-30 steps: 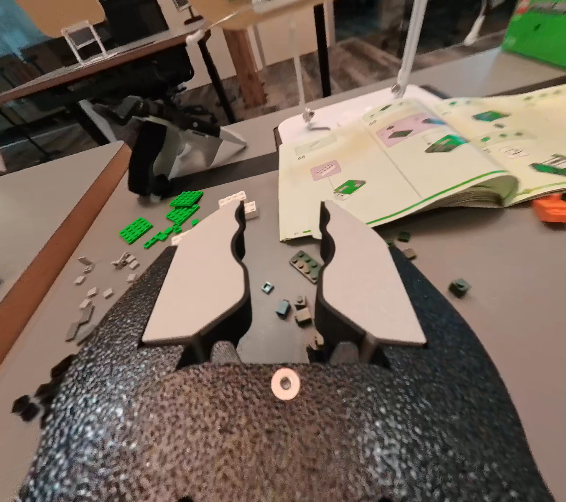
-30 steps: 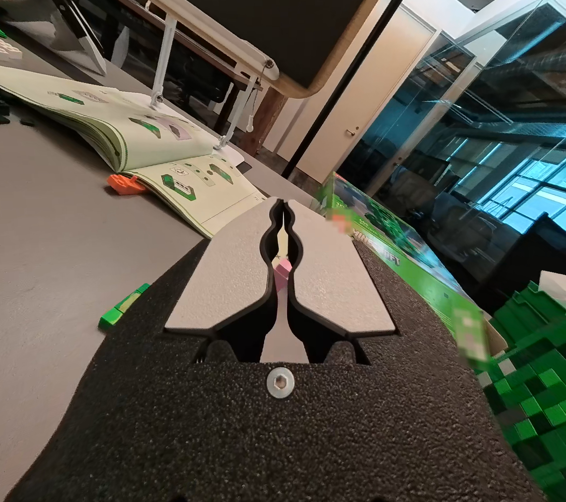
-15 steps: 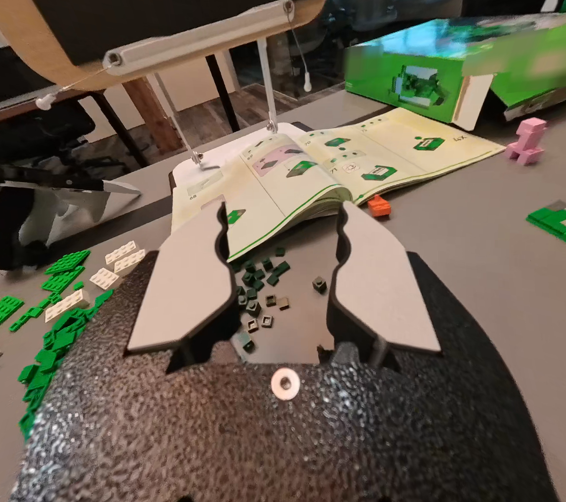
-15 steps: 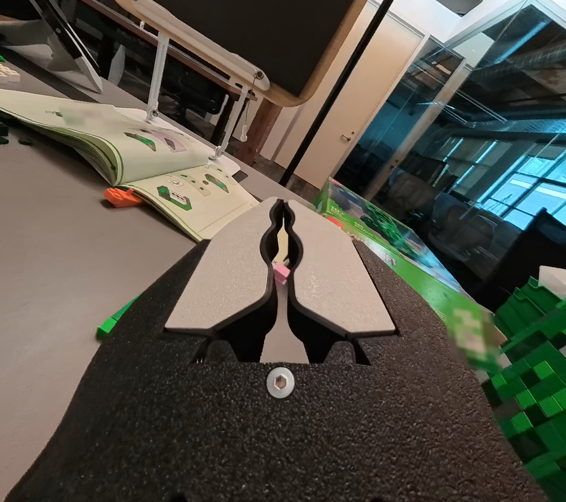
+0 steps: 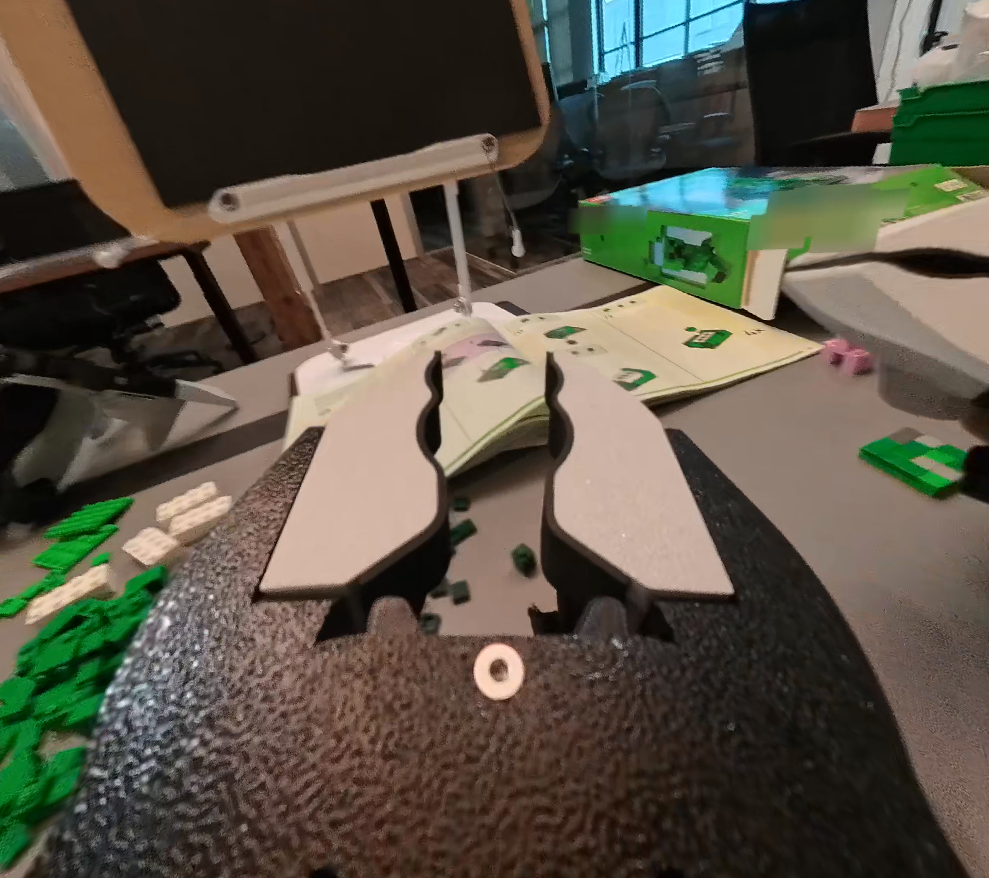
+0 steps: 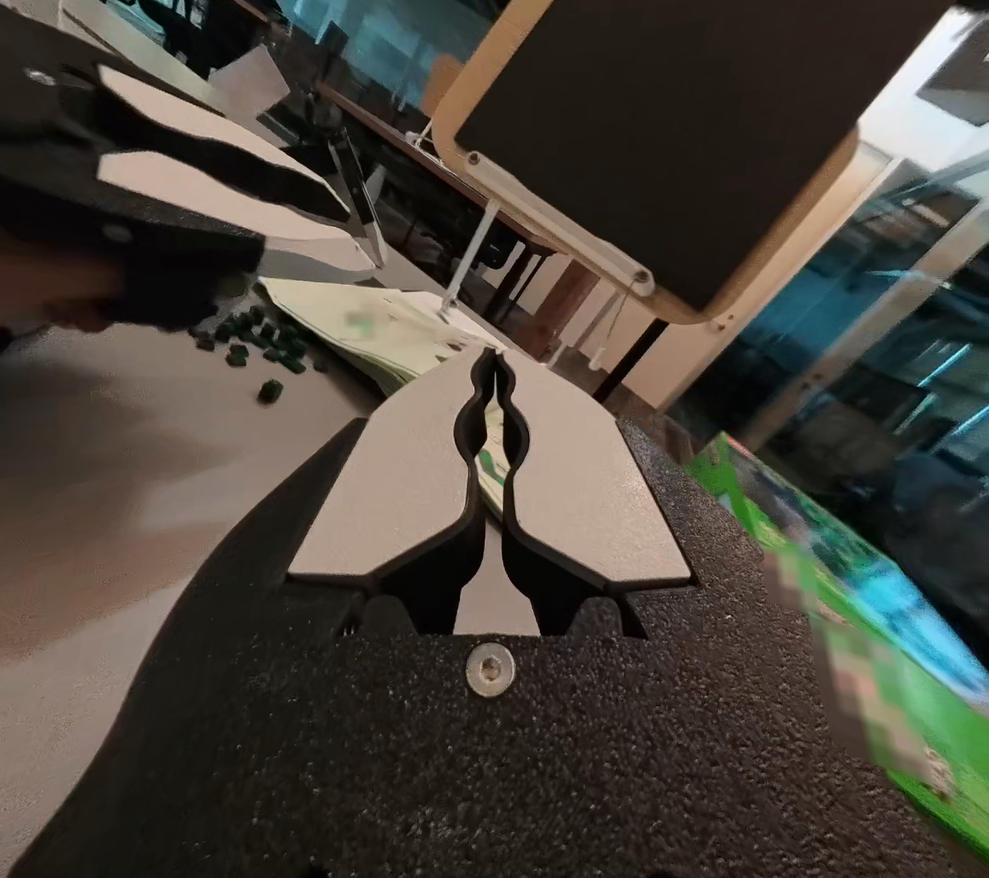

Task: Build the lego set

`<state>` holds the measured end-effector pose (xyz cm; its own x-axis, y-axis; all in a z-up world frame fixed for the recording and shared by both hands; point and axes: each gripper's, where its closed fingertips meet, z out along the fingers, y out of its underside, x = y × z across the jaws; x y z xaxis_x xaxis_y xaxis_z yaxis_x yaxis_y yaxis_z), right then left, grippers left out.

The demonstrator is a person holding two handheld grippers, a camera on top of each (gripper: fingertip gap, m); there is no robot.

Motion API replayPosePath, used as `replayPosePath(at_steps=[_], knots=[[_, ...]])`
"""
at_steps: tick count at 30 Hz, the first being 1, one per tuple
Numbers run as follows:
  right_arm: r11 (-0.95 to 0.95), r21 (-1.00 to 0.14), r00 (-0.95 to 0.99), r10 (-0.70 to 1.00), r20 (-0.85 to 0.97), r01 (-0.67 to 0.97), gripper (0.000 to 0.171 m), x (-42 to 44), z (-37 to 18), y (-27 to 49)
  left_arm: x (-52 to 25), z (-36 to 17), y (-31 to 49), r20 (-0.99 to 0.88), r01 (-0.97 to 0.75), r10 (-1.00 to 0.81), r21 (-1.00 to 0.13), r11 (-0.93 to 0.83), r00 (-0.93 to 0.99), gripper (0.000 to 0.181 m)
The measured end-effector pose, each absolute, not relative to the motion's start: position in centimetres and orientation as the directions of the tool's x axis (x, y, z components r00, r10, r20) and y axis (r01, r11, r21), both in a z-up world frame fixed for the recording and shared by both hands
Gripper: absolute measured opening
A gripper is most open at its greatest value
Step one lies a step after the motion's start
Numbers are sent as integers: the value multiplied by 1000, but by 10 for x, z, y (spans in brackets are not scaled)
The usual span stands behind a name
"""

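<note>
step: between picks | left gripper (image 5: 492,381) released, over dark green studs (image 5: 522,558) beside manual (image 5: 615,349) | right gripper (image 6: 495,365) clenched, empty | next: choose brick, close on it

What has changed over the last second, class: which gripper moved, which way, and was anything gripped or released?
The left gripper swung rightward from the loose bricks to face the instruction booklet and green box, jaws open and empty throughout. The right gripper turned left, toward the dark green pieces. The pink piece seen between its fingers no longer shows. Its jaws stayed nearly shut.
</note>
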<state>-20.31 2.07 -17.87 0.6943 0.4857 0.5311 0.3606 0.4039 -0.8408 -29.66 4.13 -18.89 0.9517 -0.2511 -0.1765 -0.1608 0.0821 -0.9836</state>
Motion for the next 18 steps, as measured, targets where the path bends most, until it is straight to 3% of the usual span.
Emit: replayPosePath(at_steps=[5, 8, 14, 18], knots=[[280, -907, 731, 538, 421, 316, 7, -239, -191, 56, -354, -173, 42, -275, -266, -58, -956, 125, 960, 30], [288, -924, 764, 528, 372, 251, 7, -252, -185, 72, -393, -175, 45, -225, -226, 21, -970, 88, 974, 29], [221, -970, 816, 540, 205, 98, 6, -249, -181, 80, -413, -177, 45, -56, -57, 8, -994, 91, 998, 22], [232, -969, 793, 573, 208, 87, 5, -245, -180, 72, -409, -178, 47, -154, -154, 14, -985, 80, 988, 20]])
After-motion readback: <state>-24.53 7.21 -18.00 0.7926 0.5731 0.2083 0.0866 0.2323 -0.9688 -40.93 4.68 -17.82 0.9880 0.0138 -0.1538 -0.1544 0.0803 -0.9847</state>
